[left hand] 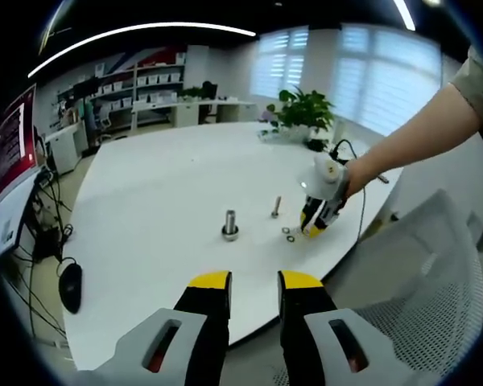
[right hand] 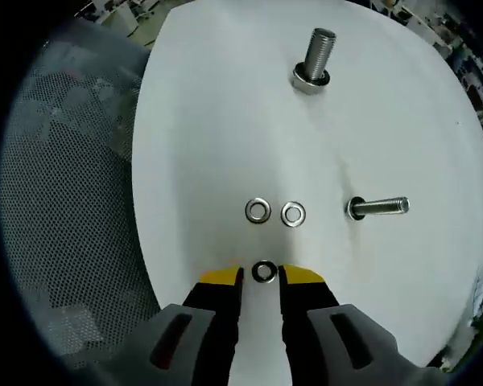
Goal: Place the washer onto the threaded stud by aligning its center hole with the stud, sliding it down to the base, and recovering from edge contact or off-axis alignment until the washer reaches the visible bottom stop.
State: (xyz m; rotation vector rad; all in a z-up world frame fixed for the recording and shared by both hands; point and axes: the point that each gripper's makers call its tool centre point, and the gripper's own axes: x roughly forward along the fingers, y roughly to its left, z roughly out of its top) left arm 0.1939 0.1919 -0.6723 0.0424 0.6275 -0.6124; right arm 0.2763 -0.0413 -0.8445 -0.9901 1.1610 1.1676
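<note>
In the left gripper view, the left gripper (left hand: 254, 281) hangs over the near edge of a round white table (left hand: 145, 209), its yellow-tipped jaws parted and holding nothing. Out on the table a large stud (left hand: 230, 223) stands upright, a washer already at its base. A small stud (left hand: 276, 207) stands just right of it. The right gripper (left hand: 313, 227), carried on a person's outstretched arm (left hand: 419, 133), points down at the table beside loose washers (left hand: 289, 234). A mesh chair (left hand: 423, 277) sits at right, a potted plant (left hand: 303, 108) at the far edge and a mouse (left hand: 70, 285) at left.

In the right gripper view, the right gripper (right hand: 262, 276) is low over the table (right hand: 209, 121), jaws parted, with a near washer (right hand: 263, 272) lying flat between the yellow tips; whether they touch it cannot be told. Two more washers lie side by side just beyond: a left washer (right hand: 258, 211) and a middle washer (right hand: 293, 213). The small stud (right hand: 377, 207) is to their right, the large stud (right hand: 315, 58) well beyond. The chair (right hand: 72, 201) is beside the table.
</note>
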